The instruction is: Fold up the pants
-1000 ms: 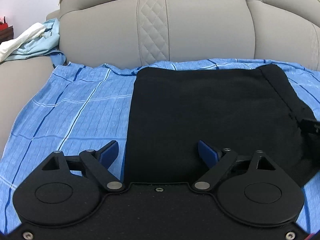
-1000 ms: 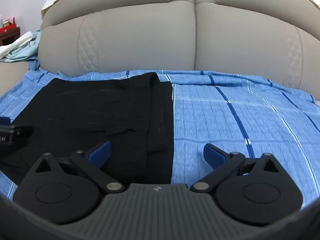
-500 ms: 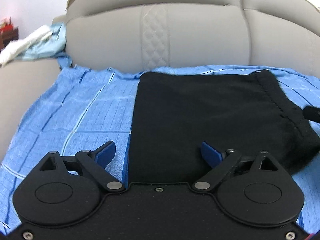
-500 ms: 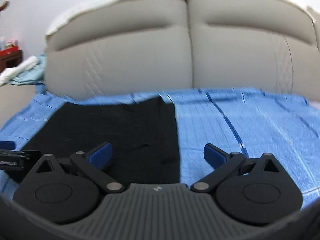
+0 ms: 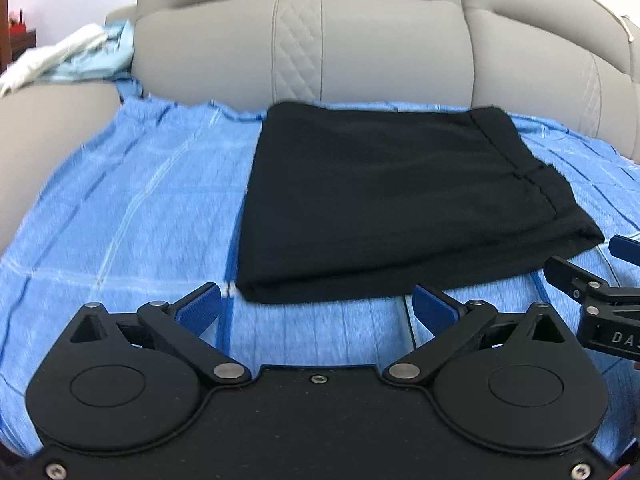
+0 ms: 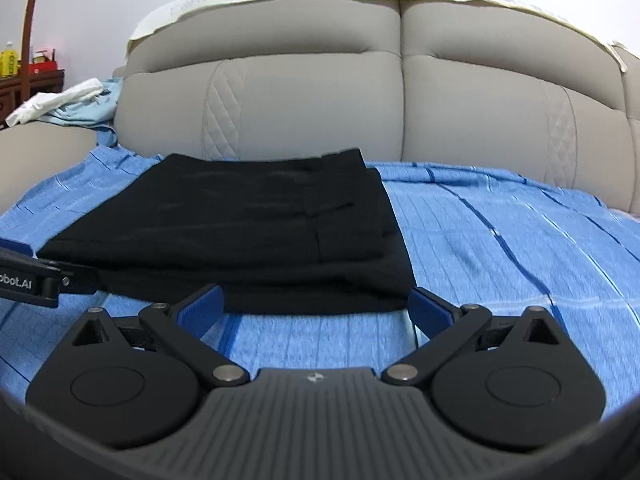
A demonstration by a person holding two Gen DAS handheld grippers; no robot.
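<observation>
Two grippers, left (image 5: 316,306) opening wide, right (image 6: 314,306) wide, both empty, near the folded pants (image 5: 384,200), apparently released to lie flat on the sofa's blue sheet (image 5: 132,216).

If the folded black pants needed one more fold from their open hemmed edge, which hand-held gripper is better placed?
Probably the right hand-held gripper: the folded black pants' layered hemmed edge lies just ahead of its open fingers. The left hand-held gripper, jaws opening and empty, faces the folded corner.

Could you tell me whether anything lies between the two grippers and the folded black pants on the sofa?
Nothing visible does. Only bare blue striped sheet separates the left gripper, its jaws opening and empty, and the open right gripper from the near edge of the folded pants.
</observation>
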